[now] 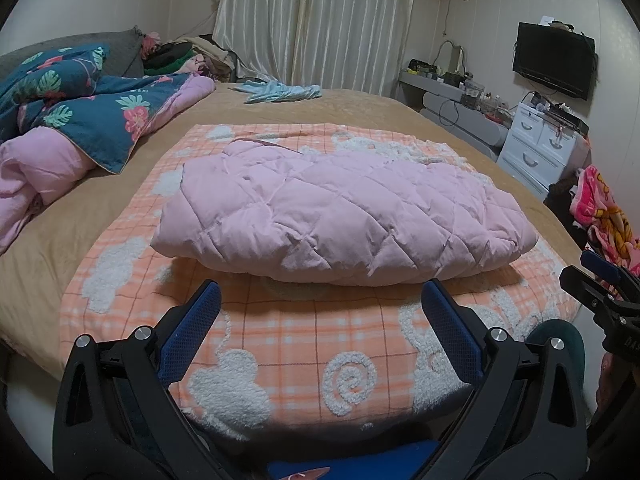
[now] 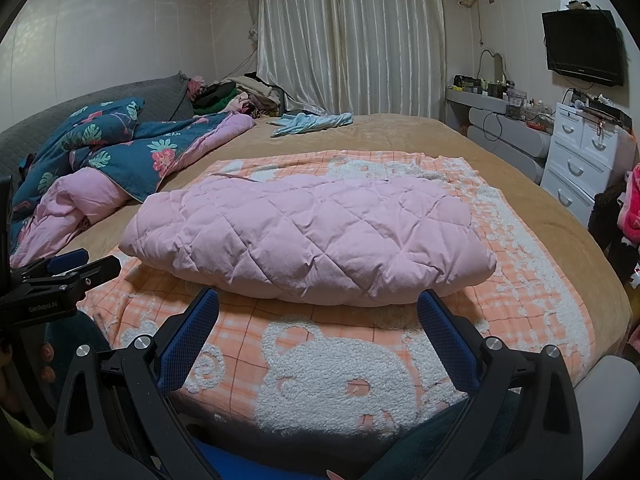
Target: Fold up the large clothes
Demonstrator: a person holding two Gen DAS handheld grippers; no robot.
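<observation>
Here both hand-held grippers gape empty before the folded pink jacket (image 1: pixel 344 212); only the right view shows the bear blanket (image 2: pixel 332 380).

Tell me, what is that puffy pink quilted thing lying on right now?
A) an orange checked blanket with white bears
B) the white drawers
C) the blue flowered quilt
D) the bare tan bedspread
A: the folded pink quilted garment rests wholly on the orange checked blanket, whose white fuzzy bear shows in front of it; both open grippers, left and right, hang short of it, touching nothing.
</observation>
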